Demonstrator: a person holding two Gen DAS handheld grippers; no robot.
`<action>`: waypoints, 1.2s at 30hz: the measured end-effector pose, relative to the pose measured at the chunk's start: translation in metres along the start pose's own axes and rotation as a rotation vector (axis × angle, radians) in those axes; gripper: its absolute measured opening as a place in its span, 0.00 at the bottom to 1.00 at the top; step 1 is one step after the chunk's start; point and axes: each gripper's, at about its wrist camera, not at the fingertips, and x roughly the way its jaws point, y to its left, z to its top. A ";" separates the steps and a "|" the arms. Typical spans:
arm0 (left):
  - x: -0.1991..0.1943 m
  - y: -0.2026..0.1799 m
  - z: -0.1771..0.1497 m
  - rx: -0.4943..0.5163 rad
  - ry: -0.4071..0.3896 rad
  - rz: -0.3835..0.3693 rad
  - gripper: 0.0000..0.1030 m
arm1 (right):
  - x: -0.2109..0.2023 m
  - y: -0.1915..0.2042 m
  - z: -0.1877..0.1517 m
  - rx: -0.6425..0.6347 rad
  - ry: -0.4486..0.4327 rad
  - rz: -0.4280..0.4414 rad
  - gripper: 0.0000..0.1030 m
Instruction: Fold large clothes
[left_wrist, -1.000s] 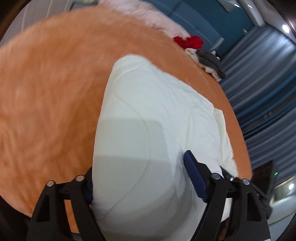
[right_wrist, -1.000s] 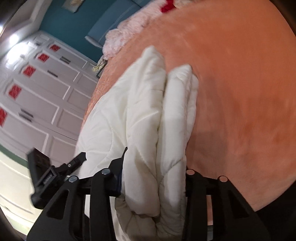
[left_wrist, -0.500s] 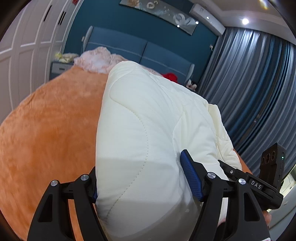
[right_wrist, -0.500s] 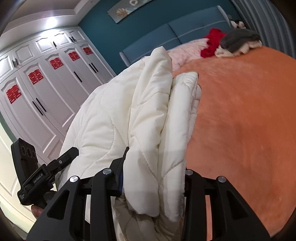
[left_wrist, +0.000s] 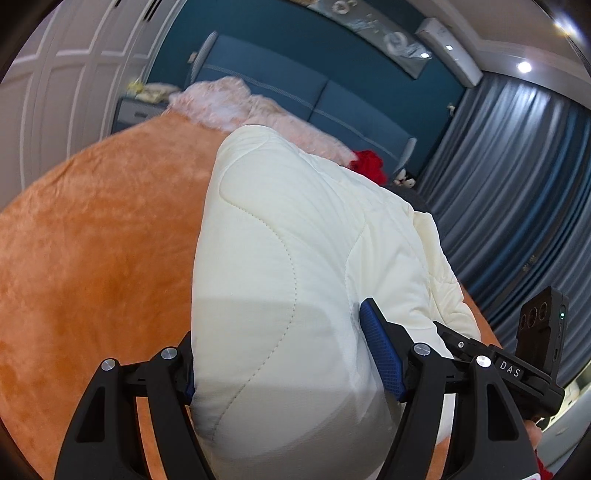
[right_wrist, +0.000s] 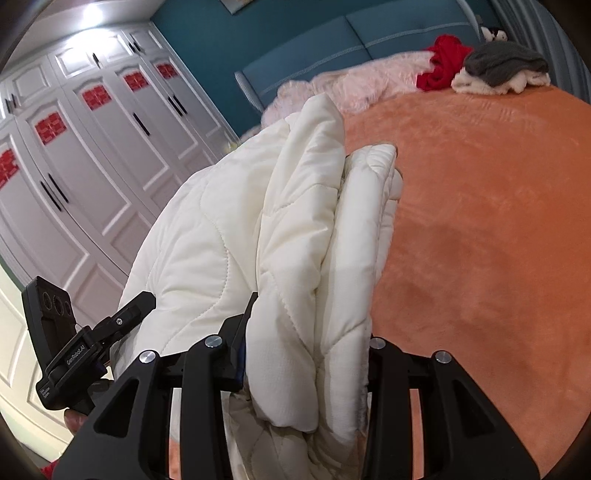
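Quilted cream garment (left_wrist: 288, 280), padded and folded into a thick bundle, is seen held above the orange plush bedspread (left_wrist: 85, 258), gripped at both ends. The left gripper (left_wrist: 280, 365) is clamped on a broad wad of the padding, its jaws standing wide apart with the blue pads (left_wrist: 380, 354) pressed into the fabric; the jaws have closed a little within the last second, with the garment between them. The right gripper (right_wrist: 306, 354) is clamped on several stacked layers of the same garment (right_wrist: 295, 236), its jaws at a narrower spacing. In the right wrist view, the bundle extends toward 12 o'clock, with the other gripper visible at 8 o'clock. A red garment (right_wrist: 443, 62) and a grey and white pile (right_wrist: 502, 70) are noted at 1 o'clock beside a pink fluffy blanket (right_wrist: 369, 88). White wardrobe doors (right_wrist: 92, 155) stand at 10 o'clock.
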 end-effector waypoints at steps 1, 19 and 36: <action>0.007 0.008 -0.003 -0.011 0.013 0.005 0.67 | 0.010 -0.003 -0.003 0.001 0.017 -0.008 0.34; 0.036 0.048 -0.045 -0.026 0.147 0.091 0.68 | 0.037 -0.031 -0.038 0.043 0.192 -0.127 0.57; 0.047 -0.021 0.050 0.220 0.031 0.465 0.68 | 0.033 0.062 0.036 -0.350 0.095 -0.348 0.27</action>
